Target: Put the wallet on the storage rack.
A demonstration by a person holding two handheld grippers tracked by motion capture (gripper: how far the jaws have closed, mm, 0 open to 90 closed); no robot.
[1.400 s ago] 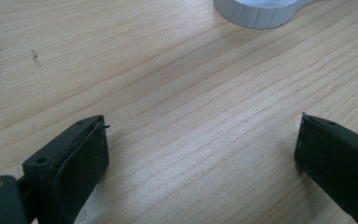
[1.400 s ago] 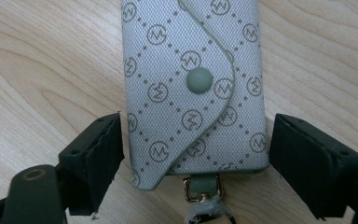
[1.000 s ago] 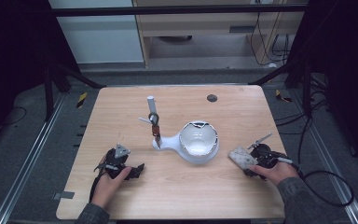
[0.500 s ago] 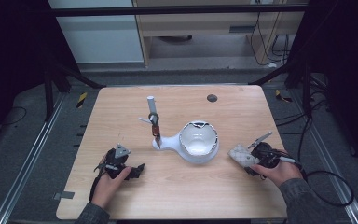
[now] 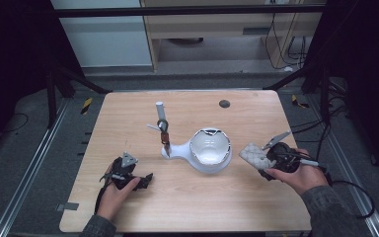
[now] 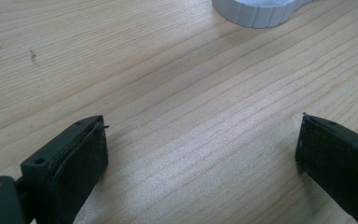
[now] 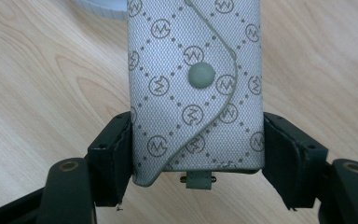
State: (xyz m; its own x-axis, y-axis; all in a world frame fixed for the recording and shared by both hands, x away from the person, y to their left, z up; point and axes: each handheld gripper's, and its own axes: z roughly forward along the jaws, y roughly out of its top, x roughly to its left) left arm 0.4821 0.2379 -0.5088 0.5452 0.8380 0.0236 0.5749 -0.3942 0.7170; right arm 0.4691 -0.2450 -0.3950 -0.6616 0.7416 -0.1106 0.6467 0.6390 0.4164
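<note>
Jaws of the right gripper are clamping a patterned key pouch above the bench, while the left gripper is resting wide open, empty.

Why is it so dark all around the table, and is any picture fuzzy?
High view: lamp light falls on the table, its surroundings stay dark. Left gripper view: soft glare on the wood, near jaws slightly blurred. Right gripper view: the patterned pouch is sharp, the wood behind softer.
</note>
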